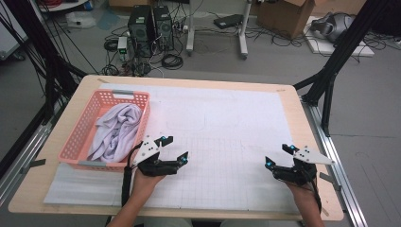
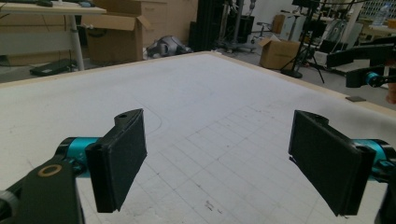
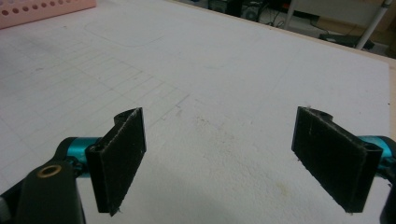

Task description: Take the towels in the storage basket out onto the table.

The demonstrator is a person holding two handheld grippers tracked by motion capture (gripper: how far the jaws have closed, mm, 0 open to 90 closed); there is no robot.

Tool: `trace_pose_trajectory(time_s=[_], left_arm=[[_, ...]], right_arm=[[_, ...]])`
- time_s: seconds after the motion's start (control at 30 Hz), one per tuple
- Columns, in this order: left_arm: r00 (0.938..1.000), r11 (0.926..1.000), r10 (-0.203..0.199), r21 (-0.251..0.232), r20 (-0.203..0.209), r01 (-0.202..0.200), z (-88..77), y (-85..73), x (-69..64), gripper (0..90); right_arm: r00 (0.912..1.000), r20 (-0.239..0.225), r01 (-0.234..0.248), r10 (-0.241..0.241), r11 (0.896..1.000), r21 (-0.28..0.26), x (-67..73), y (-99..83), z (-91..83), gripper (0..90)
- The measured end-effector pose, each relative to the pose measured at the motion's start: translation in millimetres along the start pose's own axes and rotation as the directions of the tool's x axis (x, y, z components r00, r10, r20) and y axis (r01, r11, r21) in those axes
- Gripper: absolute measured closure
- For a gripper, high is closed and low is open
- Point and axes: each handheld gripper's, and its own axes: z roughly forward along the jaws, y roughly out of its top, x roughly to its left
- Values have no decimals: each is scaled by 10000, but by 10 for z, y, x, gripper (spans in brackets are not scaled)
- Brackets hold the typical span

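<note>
Right now both hand-held grippers hover low over the worktop (image 1: 283, 99), which has a white mat (image 1: 227, 142) with thin grid lines on it. The left hand-held gripper (image 1: 175, 147) has its jaws spread wide, with nothing between them. It sits just beside the near right corner of the pink basket (image 1: 78, 137). The right hand-held gripper (image 1: 279, 156) is well apart from it, near the right edge of the mat, and its jaws are wide and hold nothing too.

A soft pale towel (image 1: 116, 132) lies bunched up inside the basket, which stands on the left side of the worktop. The towel is the nearest thing to the left hand-held gripper, so I think it will be picked up next.

Some things could go wrong. The basket looks light, so it may slide or tip if a jaw bumps its wall. The jaw could also catch in the little holes of the basket. If the jaws pinch just a thin fold, the towel could slip out. The towel could also snag on the rim and drag the basket along.
</note>
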Motion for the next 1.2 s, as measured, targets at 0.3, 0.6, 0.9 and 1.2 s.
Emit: trace_pose_trajectory(time_s=[0.3, 0.6, 0.9, 1.2], left_arm=[[9999, 9999, -148, -89, -59, 148, -13, 6, -11, 171], [10000, 9997, -72, -233, -8, 71, -43, 27, -30, 173], [9998, 9991, -100, -414, 155, 107, -131, 210, -83, 178], [9993, 9962, 345, -808, 159, -331, -258, 496, -63, 176]], right_arm=[[10000, -64, -7, 7, 10000, -70, -13, -3, 10, 165], [9995, -273, -128, 126, 9999, -68, -4, -4, 29, 165], [9993, -302, -228, 228, 9997, -15, 13, 8, 29, 165], [9989, -380, -290, 290, 9996, 11, 36, 14, 39, 165]])
